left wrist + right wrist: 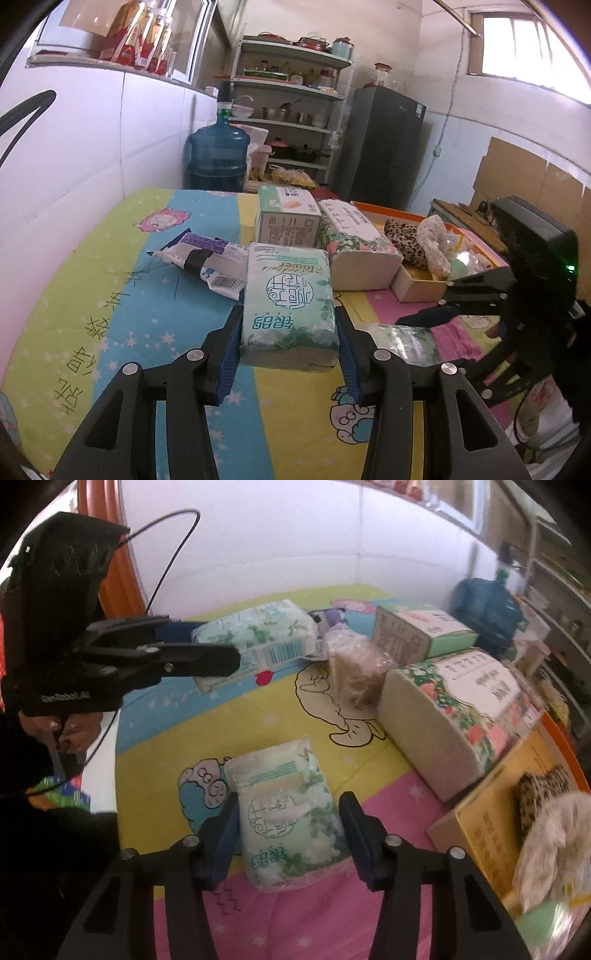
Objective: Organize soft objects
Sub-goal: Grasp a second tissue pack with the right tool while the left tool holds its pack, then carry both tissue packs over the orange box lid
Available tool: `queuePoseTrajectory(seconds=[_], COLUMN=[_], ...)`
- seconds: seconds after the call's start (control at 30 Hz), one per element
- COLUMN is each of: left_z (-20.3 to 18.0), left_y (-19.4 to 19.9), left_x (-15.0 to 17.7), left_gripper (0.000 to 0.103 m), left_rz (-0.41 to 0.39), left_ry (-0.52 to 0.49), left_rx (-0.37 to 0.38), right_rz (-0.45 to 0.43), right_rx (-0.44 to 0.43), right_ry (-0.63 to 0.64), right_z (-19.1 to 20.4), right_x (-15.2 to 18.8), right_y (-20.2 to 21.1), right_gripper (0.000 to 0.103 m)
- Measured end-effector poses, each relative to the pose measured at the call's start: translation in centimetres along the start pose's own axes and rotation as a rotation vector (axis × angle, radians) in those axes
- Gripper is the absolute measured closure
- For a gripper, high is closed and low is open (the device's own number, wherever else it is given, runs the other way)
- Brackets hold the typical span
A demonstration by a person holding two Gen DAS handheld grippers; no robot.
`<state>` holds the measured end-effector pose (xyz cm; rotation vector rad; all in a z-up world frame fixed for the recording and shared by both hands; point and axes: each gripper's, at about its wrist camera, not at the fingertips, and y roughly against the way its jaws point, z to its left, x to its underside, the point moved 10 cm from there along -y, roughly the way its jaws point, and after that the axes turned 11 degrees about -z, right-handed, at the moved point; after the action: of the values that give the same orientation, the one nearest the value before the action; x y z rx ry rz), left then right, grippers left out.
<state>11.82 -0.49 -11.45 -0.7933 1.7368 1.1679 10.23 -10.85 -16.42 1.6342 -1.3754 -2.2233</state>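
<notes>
Tissue pack (290,306) pinched by left gripper (288,347), second pack (291,819) between spread right gripper (290,834) fingers

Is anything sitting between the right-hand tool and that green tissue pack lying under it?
Nothing visible. The right tool already straddles the green tissue pack, one finger on each side. A small gap shows at the right finger, and only the cartoon bedsheet lies around the pack.

A tissue pack (290,306) lies near on the surface (122,295); two boxes (286,218) stand behind it, a tray (421,286) far right.
</notes>
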Motion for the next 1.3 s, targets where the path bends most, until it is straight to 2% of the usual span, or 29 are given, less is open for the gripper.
queuePoseTrajectory(seconds=[0.3,0.6,1.0,1.3], left_z=[-2.3,-7.7,-15.5,-20.5], left_y=[0.2,-0.8,-3.5,-7.0], left_x=[-1.4,-3.6,-6.5,-7.9], left_gripper=[0.055,0.055,0.055,0.055], left_rz=[-0.024,-0.060,-0.089,-0.083], left_ry=[-0.049,-0.110,-0.169,-0.203], left_rx=[0.030,0.093,0.172,0.190], right_rz=[-0.153,-0.254,-0.347,-0.394], right_rx=[0.121,0.263,0.418,0.490], right_ry=[-0.128,-0.226,-0.321,-0.410], right_z=[-0.3,-2.8,-8.7,-15.0], right_x=[-0.3,0.1,2.2,3.8], right_y=[5.8,12.1,18.8,21.9], right_gripper=[0.050,0.050,0.050,0.050])
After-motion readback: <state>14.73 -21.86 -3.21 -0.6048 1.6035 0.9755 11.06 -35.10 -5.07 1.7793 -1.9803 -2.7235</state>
